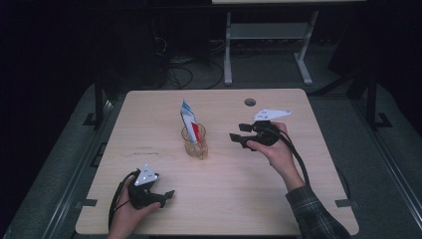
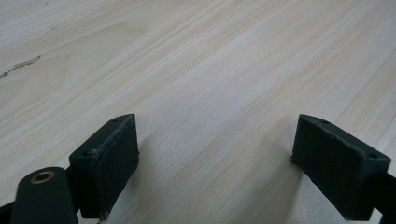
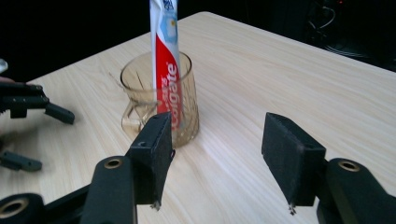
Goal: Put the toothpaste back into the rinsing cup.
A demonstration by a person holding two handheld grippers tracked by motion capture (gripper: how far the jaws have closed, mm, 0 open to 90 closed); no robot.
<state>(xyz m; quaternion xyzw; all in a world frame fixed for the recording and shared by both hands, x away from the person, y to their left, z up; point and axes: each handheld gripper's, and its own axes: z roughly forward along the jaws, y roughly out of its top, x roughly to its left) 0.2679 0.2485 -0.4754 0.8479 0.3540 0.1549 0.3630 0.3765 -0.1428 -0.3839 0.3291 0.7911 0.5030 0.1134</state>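
Observation:
A clear amber glass cup (image 1: pixel 195 145) stands near the middle of the wooden table (image 1: pixel 219 209). A red, white and blue toothpaste tube (image 1: pixel 190 122) stands upright in it, leaning a little left. My right gripper (image 1: pixel 237 135) hovers just right of the cup, open and empty. In the right gripper view the cup (image 3: pixel 187 116) and tube (image 3: pixel 166 60) sit just beyond its left jaw, with my right gripper (image 3: pixel 217 149) held wide. My left gripper (image 1: pixel 166 196) rests open near the front left edge; in its own view my left gripper (image 2: pixel 215 158) has bare wood between the jaws.
A small round cable hole (image 1: pixel 250 102) is at the table's back edge. A white-legged desk frame (image 1: pixel 266 47) and cables stand behind the table. The other gripper (image 3: pixel 28 116) shows far left in the right gripper view.

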